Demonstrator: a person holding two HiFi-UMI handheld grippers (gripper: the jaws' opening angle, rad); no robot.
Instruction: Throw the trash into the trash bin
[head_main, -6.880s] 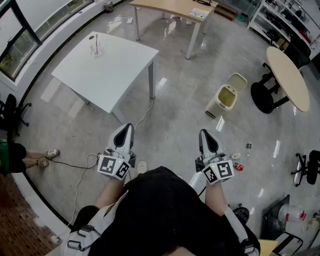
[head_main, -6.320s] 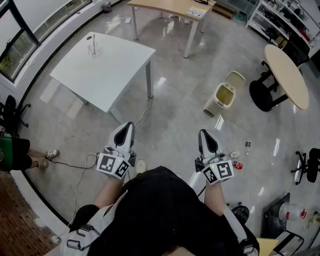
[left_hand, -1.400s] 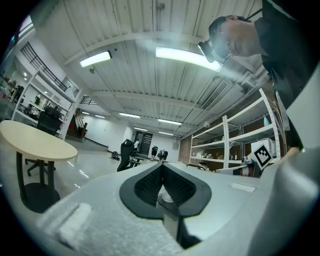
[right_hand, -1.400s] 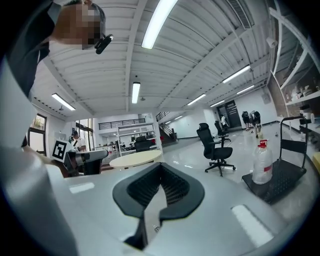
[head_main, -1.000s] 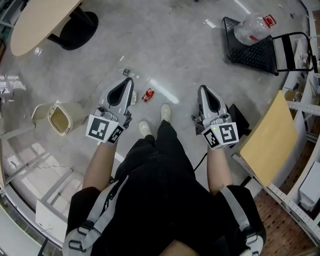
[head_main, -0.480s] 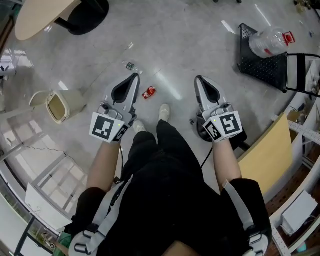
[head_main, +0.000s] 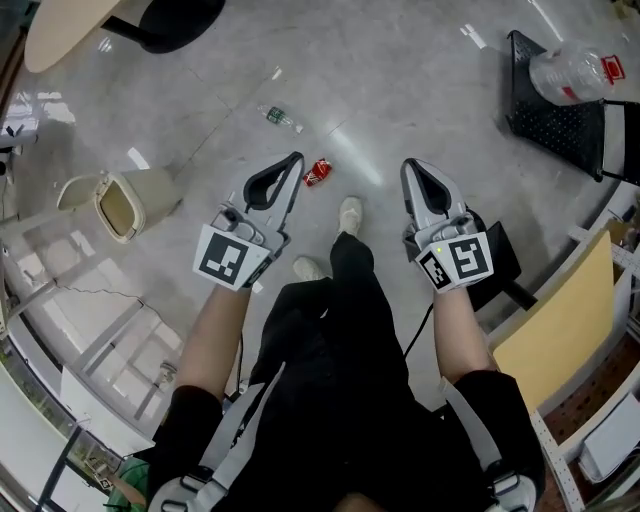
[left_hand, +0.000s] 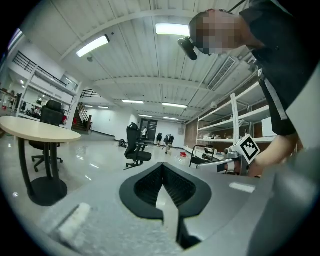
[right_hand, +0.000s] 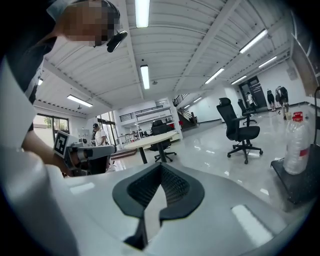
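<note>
Since nothing is between them, the left gripper (head_main: 293, 160) and the right gripper (head_main: 412, 167) both have their jaws pressed together, tips meeting. Each is carried out ahead of the person's legs, pointing roughly level over the floor. That reads as a posture for walking up to something rather than for a grasp: the hands are empty and aimed at the litter ahead.

A small red can (head_main: 317, 172) lies on the floor just beyond the left gripper's tips, between the two grippers. A small bottle with green on it (head_main: 280, 118) lies a little farther off. Both are well apart from the trash bin (head_main: 158, 192), which sits off to the left with its lid (head_main: 73, 191) flipped back, presumably left open so trash can drop straight in. Its inside looks bare, as far as the head view shows.

At the upper right a black crate (head_main: 545, 105) carries a large clear bottle (head_main: 580, 68) with a red label; whether it sits in or on the crate I cannot tell.
</note>
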